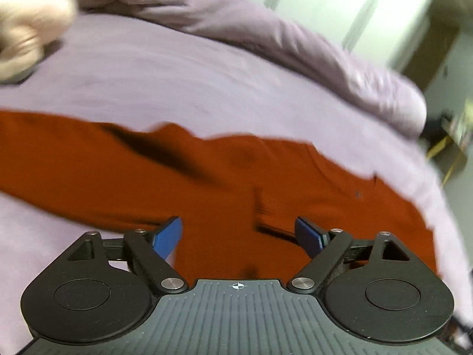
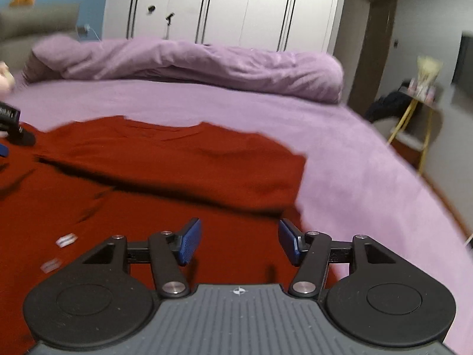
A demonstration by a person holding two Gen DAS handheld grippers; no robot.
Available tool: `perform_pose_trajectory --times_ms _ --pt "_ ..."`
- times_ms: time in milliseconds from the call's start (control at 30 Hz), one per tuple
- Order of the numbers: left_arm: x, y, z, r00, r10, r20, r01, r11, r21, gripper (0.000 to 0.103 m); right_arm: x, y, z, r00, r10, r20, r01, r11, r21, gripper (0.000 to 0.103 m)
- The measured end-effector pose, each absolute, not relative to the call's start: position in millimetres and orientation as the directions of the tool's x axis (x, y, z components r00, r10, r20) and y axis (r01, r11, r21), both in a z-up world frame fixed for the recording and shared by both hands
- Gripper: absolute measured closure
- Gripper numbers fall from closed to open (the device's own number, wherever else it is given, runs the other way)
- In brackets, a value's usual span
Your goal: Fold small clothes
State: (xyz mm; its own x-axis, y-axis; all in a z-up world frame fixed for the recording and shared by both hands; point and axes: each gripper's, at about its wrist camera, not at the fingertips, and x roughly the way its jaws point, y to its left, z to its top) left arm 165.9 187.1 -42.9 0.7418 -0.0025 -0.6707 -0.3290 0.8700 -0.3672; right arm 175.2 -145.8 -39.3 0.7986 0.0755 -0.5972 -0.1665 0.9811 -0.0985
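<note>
A rust-red garment lies spread on the lilac bed sheet, filling the middle band of the left wrist view from the left edge to the lower right. In the right wrist view the same garment covers the lower left and centre, with one layer folded over another so that a dark crease runs across the middle of the frame; two small white tags show on the cloth at the lower left.

The left gripper sits at the bottom centre of its frame with its blue fingers spread wide and nothing between them; the red cloth lies directly under and ahead of the gap. The right gripper is likewise wide apart and holds nothing, poised over the garment's right edge, where red cloth meets sheet just beside the right-hand finger. Whether either set of fingertips touches the fabric cannot be told, as both views are motion-blurred.

Beyond the garment, a rumpled purple duvet lies heaped along the far side of the bed. White wardrobe doors stand behind it at the top of the right view, and a pale blurred shape, possibly a soft toy, sits at the upper left of the left view.
</note>
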Motion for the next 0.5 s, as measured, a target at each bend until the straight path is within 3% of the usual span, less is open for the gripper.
perform_pose_trajectory --times_ms 100,233,333,500 --pt "127.4 250.4 -45.4 0.732 0.123 -0.67 -0.463 0.811 -0.356 0.015 155.2 -148.0 -35.4 0.776 0.122 -0.619 -0.174 0.985 -0.023 0.047" --pt "86.0 338.1 -61.7 0.642 0.29 -0.71 -0.688 0.627 -0.365 0.026 152.8 -143.9 -25.9 0.771 0.161 -0.617 -0.19 0.982 0.019 0.05" --pt "59.9 387.5 -80.1 0.639 0.29 -0.712 -0.744 0.467 -0.477 0.035 155.0 -139.4 -20.9 0.769 0.173 -0.615 -0.171 0.983 0.063 0.055" --pt "36.9 438.6 -105.6 0.743 0.251 -0.621 -0.668 0.228 -0.708 0.053 162.8 -126.2 -22.6 0.744 0.184 -0.642 -0.185 0.98 0.066 0.063"
